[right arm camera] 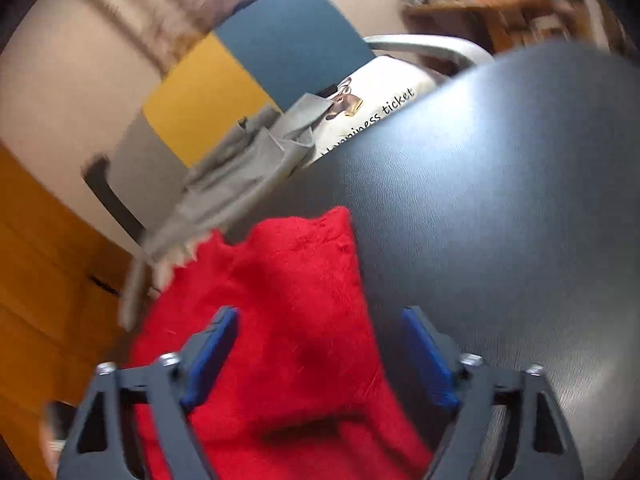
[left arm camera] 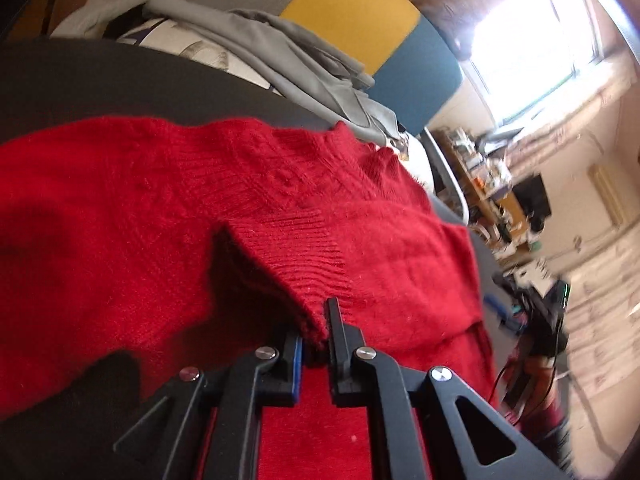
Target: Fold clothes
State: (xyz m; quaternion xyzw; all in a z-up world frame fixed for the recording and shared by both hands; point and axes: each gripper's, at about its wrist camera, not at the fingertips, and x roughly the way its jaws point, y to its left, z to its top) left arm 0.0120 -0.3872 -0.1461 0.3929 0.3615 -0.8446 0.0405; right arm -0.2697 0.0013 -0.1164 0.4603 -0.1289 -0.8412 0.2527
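A red knitted sweater lies spread across a dark table. My left gripper is shut on the ribbed cuff of a sleeve, which is folded over the sweater's body. In the right wrist view the same red sweater lies at the table's left side. My right gripper hovers over it with its jaws apart, blue pads clear of the fabric and nothing pinched between them.
A grey garment is draped over a chair with yellow, blue and grey panels behind the table. A white printed cushion sits on that chair. Bare dark tabletop extends to the right of the sweater. Cluttered shelves stand far off.
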